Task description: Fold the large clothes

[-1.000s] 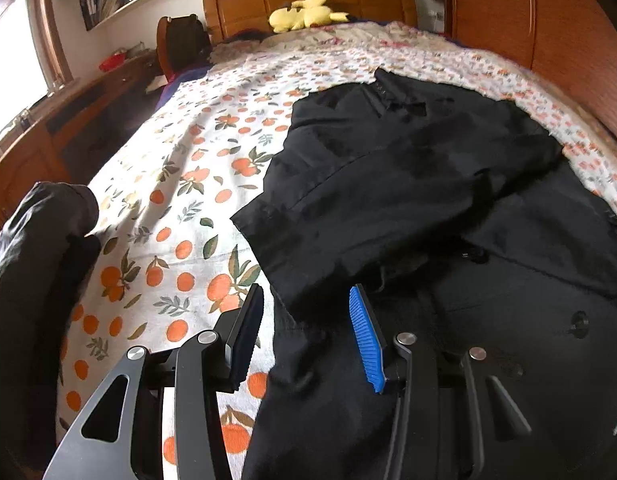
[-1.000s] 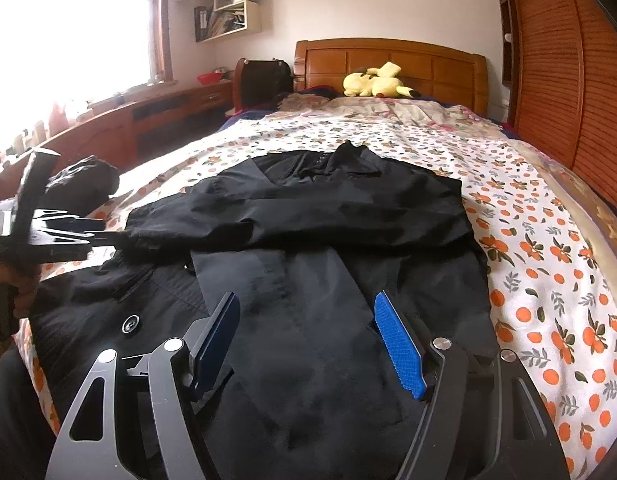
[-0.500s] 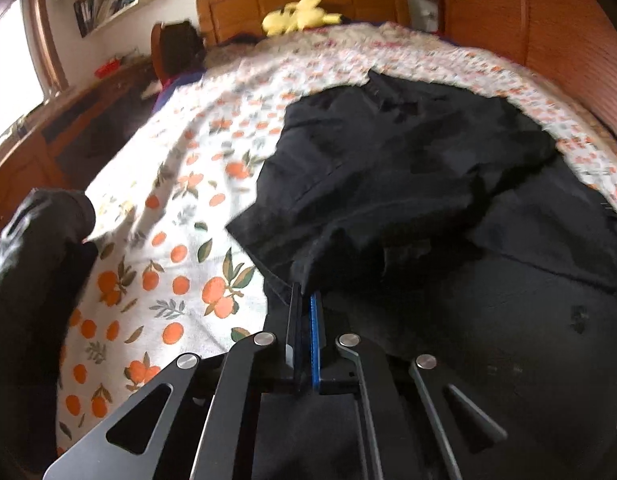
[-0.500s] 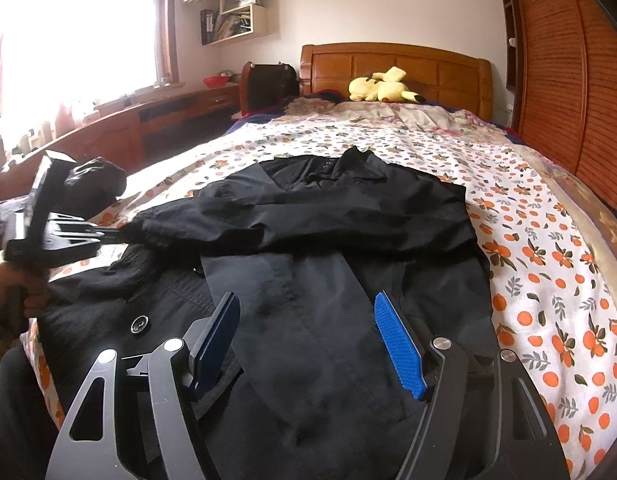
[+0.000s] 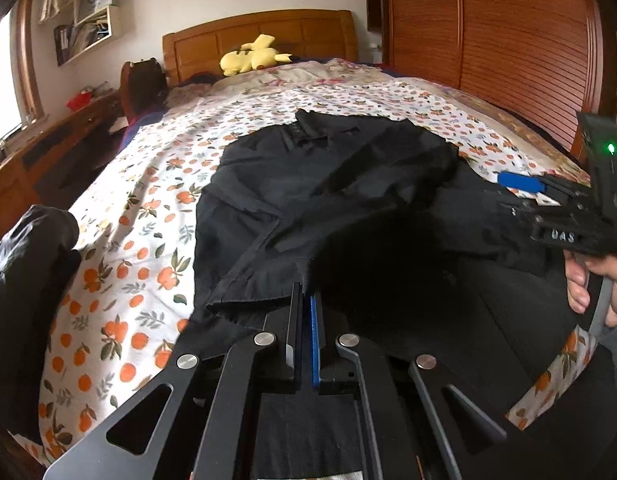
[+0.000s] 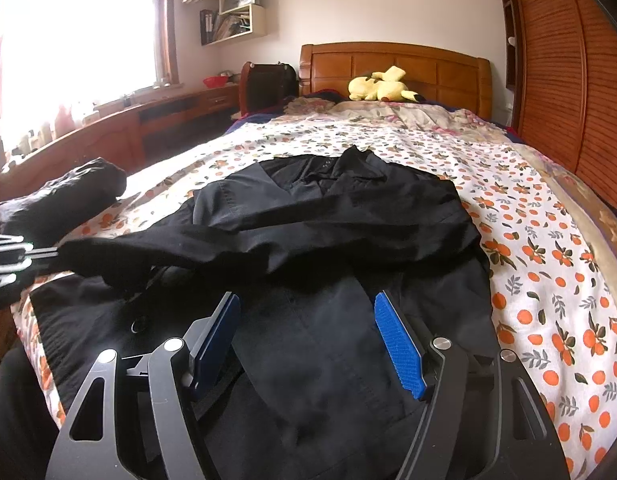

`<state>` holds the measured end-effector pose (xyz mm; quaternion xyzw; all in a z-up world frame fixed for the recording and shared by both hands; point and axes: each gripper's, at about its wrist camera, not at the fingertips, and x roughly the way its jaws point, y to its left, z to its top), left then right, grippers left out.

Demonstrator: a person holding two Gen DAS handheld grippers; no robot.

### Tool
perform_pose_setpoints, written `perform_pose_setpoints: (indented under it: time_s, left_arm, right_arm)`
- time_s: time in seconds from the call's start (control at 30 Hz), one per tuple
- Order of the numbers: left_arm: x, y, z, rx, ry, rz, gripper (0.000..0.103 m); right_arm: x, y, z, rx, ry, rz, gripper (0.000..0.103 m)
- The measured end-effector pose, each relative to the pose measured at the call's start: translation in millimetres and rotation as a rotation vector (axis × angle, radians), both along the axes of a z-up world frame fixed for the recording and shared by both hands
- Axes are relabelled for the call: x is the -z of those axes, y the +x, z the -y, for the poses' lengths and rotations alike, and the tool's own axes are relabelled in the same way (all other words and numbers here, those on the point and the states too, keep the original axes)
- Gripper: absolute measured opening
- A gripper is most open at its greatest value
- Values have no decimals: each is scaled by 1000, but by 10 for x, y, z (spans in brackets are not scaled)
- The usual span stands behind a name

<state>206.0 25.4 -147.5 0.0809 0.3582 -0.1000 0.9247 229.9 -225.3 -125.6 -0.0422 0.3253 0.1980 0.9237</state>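
Left wrist view: the left gripper (image 5: 305, 300) sits at lower centre with its jaws pressed together on the cuff end of the sleeve (image 5: 268, 280), a strip of dark cloth pinched between the black and blue pads. The black coat (image 5: 348, 184) lies spread across the middle of the frame on the orange-print bedspread (image 5: 140, 220), collar toward the headboard at the top. At the right edge a hand (image 5: 604, 284) holds the right gripper (image 5: 520, 182), which hovers over the coat's far side.

Right wrist view: the right gripper fills the bottom of the frame, jaws standing well apart with nothing between them, only the coat's lower front beneath. The sleeve stretches as a dark band from the middle of the frame to the left edge, where the left gripper (image 6: 48, 254) holds its end just above the body of the coat.

To do this fold well, the sleeve probably wants carrying flat across the chest, kept taut so that no ridge forms at the shoulder. The grip looks shallow, so a slow, level pull seems safer than a tug. The free gripper could press the coat's body down so it does not drag.
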Motion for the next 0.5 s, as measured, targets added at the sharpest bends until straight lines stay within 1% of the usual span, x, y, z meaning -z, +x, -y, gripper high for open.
perform_pose_setpoints:
  time_s: [0.07,0.1,0.13,0.17,0.2,0.23,0.3,0.33,0.4,0.5]
  left_arm:
    - [31,-34,19,-14,19,8,6]
    - [45,-50,13,-20,19,6,10]
    - [61,-63,-5,-23,14,6,25]
    - [71,-75,-37,-27,4,8,37]
    - [76,-103,-60,-38,-7,16,57]
    - [76,-115,-89,-46,-11,24,72]
    - [91,-151,-144,-65,-15,37,82]
    - [97,-162,-170,-71,-17,37,91]
    - [120,-189,-226,-90,-24,44,99]
    - [164,-203,-320,-110,-34,34,100]
  right_arm:
    - [10,9,-8,-1,-2,-5,67]
    - [12,6,-15,-2,-3,-5,67]
    - [11,12,-17,-3,-4,-6,67]
    - [12,14,-21,-4,-3,-7,67]
    - [13,13,-25,-5,-3,-7,67]
    - [15,13,-28,-6,-2,-8,67]
    - [25,17,-27,-9,-2,-11,67]
    - [34,18,-31,-10,-2,-13,67]
    - [54,20,-41,-11,-6,-19,67]
    - [78,20,-44,-12,-7,-25,67]
